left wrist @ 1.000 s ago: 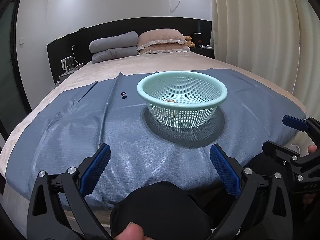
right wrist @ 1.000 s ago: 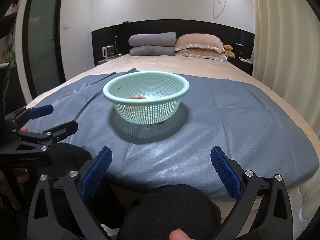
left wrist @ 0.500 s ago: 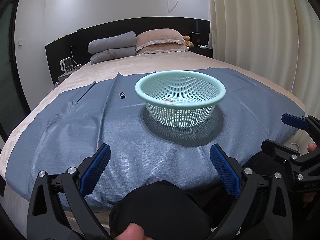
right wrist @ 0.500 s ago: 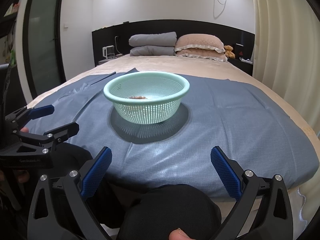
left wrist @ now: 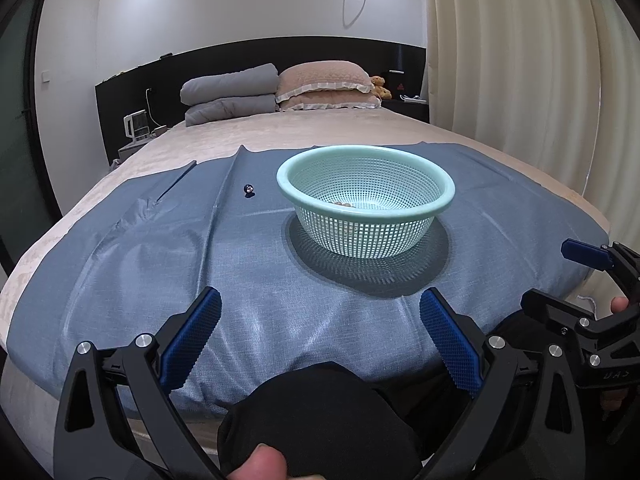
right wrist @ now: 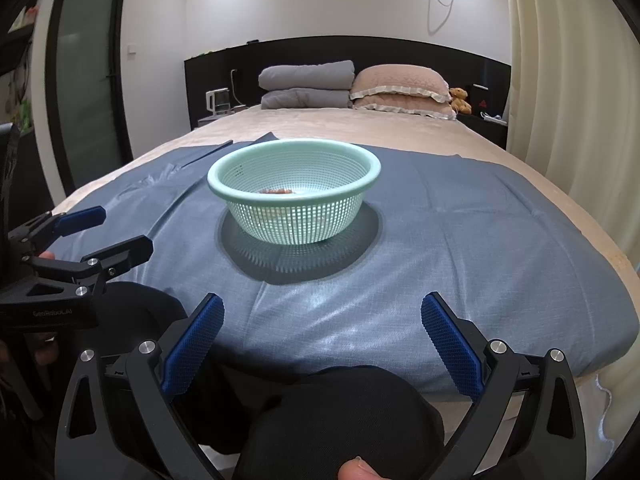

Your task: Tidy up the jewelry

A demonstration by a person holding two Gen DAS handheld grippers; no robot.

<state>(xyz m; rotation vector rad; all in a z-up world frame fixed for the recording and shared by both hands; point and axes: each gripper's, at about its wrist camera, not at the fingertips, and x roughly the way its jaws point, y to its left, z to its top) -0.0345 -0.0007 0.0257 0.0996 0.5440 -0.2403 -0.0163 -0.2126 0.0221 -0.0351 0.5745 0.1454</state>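
A mint-green perforated basket [left wrist: 404, 162] stands on a blue cloth [left wrist: 160, 264] spread over the bed; it also shows in the right wrist view [right wrist: 224, 190]. A beaded piece of jewelry [right wrist: 276, 191] lies in its bottom, also visible in the left wrist view [left wrist: 342, 204]. A small dark ring-like piece [left wrist: 248, 189] lies on the cloth left of the basket. My left gripper [left wrist: 320, 320] is open and empty at the cloth's near edge. My right gripper [right wrist: 322, 322] is open and empty, beside it on the right.
Grey and pink pillows [left wrist: 276, 90] lie at the headboard with a small teddy bear [right wrist: 460, 99]. Curtains [left wrist: 528, 60] hang on the right. A nightstand with a white appliance [left wrist: 137, 125] is at the left. The person's dark-clad knees [left wrist: 320, 416] are below the grippers.
The left wrist view has shifted slightly, so the basket sits a little further left in it. Both grippers stay open and empty.
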